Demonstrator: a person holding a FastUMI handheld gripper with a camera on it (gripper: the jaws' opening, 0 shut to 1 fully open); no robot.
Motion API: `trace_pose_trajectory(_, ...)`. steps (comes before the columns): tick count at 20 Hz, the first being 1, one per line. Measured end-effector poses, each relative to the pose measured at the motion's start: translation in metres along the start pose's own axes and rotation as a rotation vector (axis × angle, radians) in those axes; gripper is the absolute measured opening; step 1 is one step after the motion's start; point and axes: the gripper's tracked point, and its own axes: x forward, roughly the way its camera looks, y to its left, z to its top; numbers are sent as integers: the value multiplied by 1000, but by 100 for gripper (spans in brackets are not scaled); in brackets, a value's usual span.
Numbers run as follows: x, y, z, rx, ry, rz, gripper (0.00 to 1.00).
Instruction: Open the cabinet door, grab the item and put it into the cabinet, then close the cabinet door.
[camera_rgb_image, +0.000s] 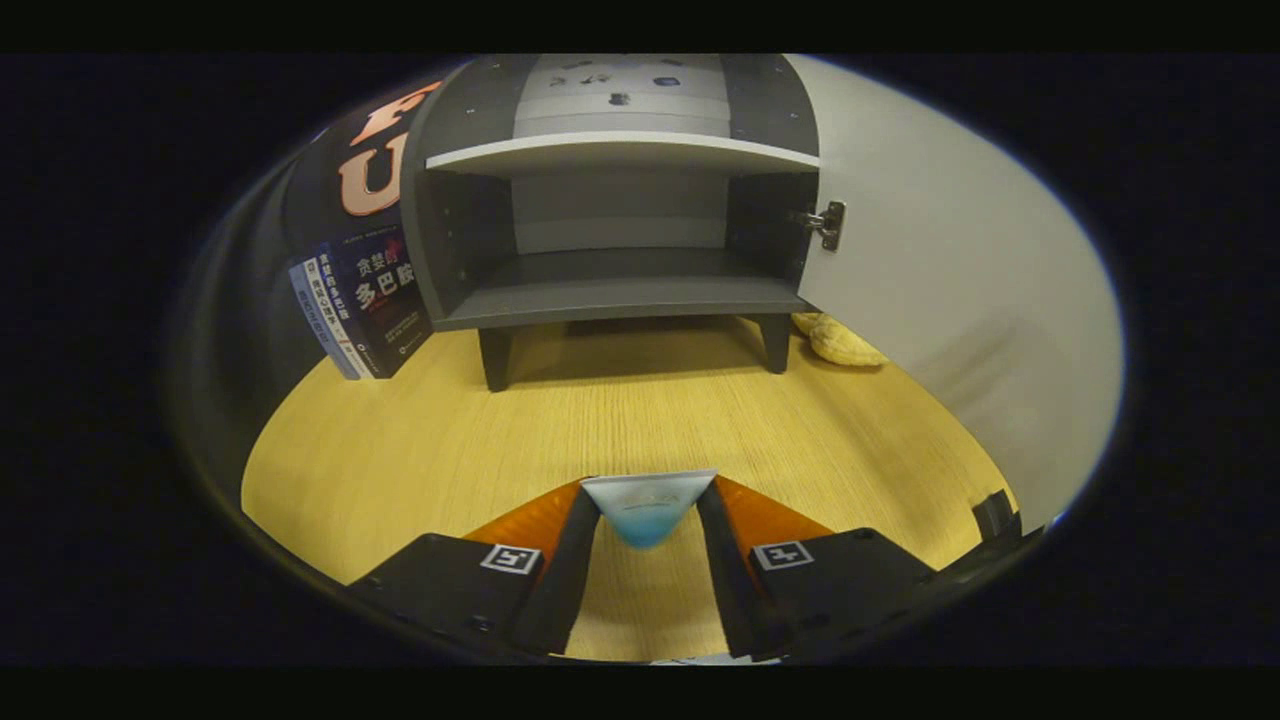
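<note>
matt grey cabinet (620, 290), wood-grain table (620, 420) (pale), shiny metal hinge (829, 224)

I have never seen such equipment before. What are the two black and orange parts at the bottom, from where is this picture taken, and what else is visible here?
The picture comes from a camera mounted on a hand-held gripper, looking forward along its two fingers; those are the black and orange parts. A person carries this tool; there is no robot arm. The fingers are shut on a small white and blue item. Beyond them, on the yellow wooden table, stands a grey cabinet with its white door swung open. Its lower shelf looks empty. Some books lean beside the cabinet, and a yellow object, hard to identify, lies behind the door.
</note>
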Motion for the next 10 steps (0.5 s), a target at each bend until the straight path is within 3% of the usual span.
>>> trace_pose_trajectory(4, -26, 5, 41, 11, -13, 15, 63)
trace_pose_trajectory(10, -68, 23, 138, 10, -85, 46, 63)
